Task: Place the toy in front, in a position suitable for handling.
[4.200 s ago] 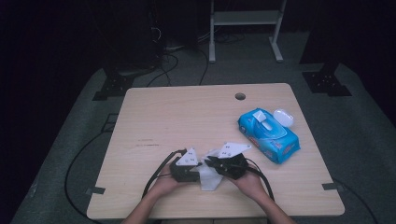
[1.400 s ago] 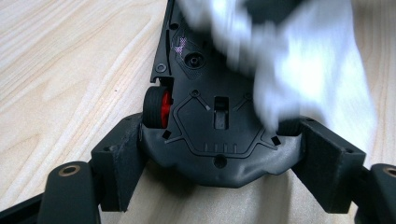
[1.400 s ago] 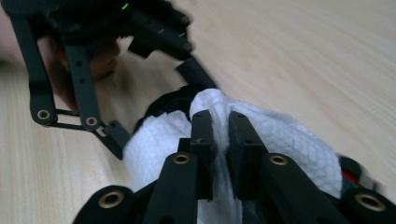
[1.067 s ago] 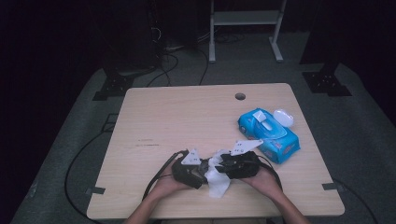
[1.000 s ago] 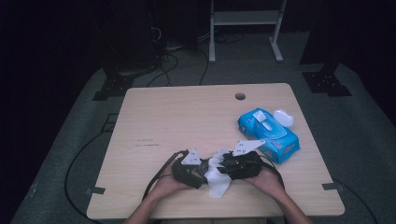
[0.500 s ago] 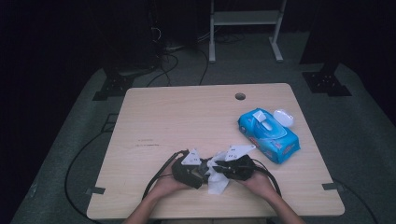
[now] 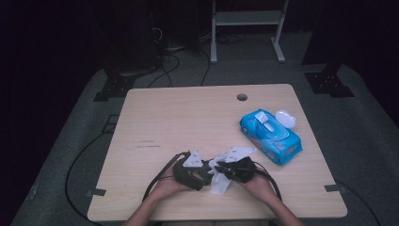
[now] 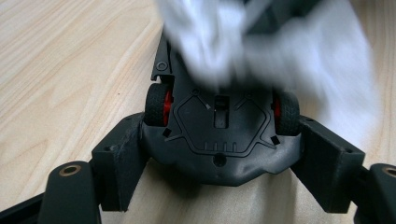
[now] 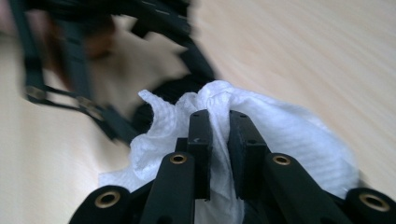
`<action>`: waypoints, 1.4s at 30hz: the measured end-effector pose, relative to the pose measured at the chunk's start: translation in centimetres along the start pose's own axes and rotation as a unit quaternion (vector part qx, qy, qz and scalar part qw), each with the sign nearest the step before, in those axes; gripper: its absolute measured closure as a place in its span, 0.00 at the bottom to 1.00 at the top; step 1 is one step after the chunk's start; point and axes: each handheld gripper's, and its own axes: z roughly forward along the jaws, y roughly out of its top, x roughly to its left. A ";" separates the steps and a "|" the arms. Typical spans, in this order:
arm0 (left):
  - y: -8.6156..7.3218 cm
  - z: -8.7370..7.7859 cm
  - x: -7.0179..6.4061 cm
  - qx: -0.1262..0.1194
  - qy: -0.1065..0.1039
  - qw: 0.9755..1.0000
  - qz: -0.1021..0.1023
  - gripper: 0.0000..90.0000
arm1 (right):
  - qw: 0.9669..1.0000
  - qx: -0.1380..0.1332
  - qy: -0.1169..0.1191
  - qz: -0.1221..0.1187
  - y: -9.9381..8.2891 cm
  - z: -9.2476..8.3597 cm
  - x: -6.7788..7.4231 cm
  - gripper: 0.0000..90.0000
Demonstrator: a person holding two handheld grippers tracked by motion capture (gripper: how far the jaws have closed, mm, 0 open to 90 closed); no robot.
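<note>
Near the table's front edge my left gripper (image 7: 196, 172) is shut on a black toy car (image 8: 219, 135) with red wheel hubs. The car lies underside up, with a jaw pressed on each flank (image 8: 222, 156). A crumpled white wipe (image 8: 280, 51) lies over the car's far end. My right gripper (image 9: 218, 126) has just been closing, and its jaws now pinch that wipe (image 9: 289, 130). In the high view the right gripper (image 7: 226, 169) almost meets the left, and the wipe (image 7: 219, 182) hangs between them.
A blue pack of wipes (image 7: 270, 136) with its white lid (image 7: 285, 117) flipped open lies at the right of the wooden table (image 7: 188, 117). There is a cable hole (image 7: 242, 97) near the far edge. Black cables (image 7: 157, 179) trail off the front left.
The right hand has edged left toward the left gripper, bunching the wipe closer against the car. The left hand has stayed put.
</note>
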 end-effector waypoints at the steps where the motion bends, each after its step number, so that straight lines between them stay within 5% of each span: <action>1: 0.0 0.0 -0.1 -0.007 0.001 1.000 -0.003 0.26 | 1.000 0.000 -0.011 0.008 -0.4 -0.6 -0.5 0.88; 5: 0.2 -0.1 -0.1 -0.008 0.003 1.000 0.000 0.26 | 1.000 -0.003 -0.018 0.016 -0.9 -1.2 -0.4 0.88; 11: -0.2 0.1 0.0 0.003 -0.001 1.000 -0.002 0.26 | 1.000 0.004 -0.015 -0.019 -0.3 -0.5 1.1 0.88; 17: -0.1 0.0 0.1 0.001 -0.003 1.000 0.003 0.26 | 0.997 0.010 -0.068 0.032 -1.7 -3.0 -2.1 0.88; 21: -0.1 0.2 0.2 0.006 -0.004 1.000 0.003 0.26 | 0.998 0.002 -0.055 0.039 -1.6 -2.9 -1.9 0.88; 27: -0.1 0.1 0.1 0.006 -0.002 1.000 0.005 0.26 | 0.999 0.011 -0.036 0.004 -0.9 -2.2 -0.5 0.88; 32: 0.0 0.1 0.0 0.004 0.002 1.000 0.012 0.26 | 0.997 0.015 -0.068 0.042 -1.8 -3.5 -2.5 0.88; 35: 0.1 0.0 0.0 0.007 0.003 1.000 0.015 0.26 | 0.996 0.017 -0.069 0.053 -1.9 -3.6 -2.8 0.88; 37: 0.1 0.1 0.0 0.009 0.003 1.000 0.016 0.26 | 0.997 0.015 -0.064 0.049 -1.9 -3.5 -2.7 0.88; 39: 0.0 0.1 0.0 0.008 0.003 1.000 0.014 0.26 | 0.998 -0.001 -0.016 0.053 -1.5 -2.8 -1.7 0.88; 41: 0.0 0.1 -0.1 0.008 0.004 1.000 0.014 0.26 | 0.999 0.001 -0.010 0.049 -1.4 -2.5 -1.4 0.88; 42: 0.1 0.1 -0.1 0.006 0.003 1.000 0.012 0.26 | 0.999 0.011 -0.021 0.024 -1.1 -2.2 -1.0 0.88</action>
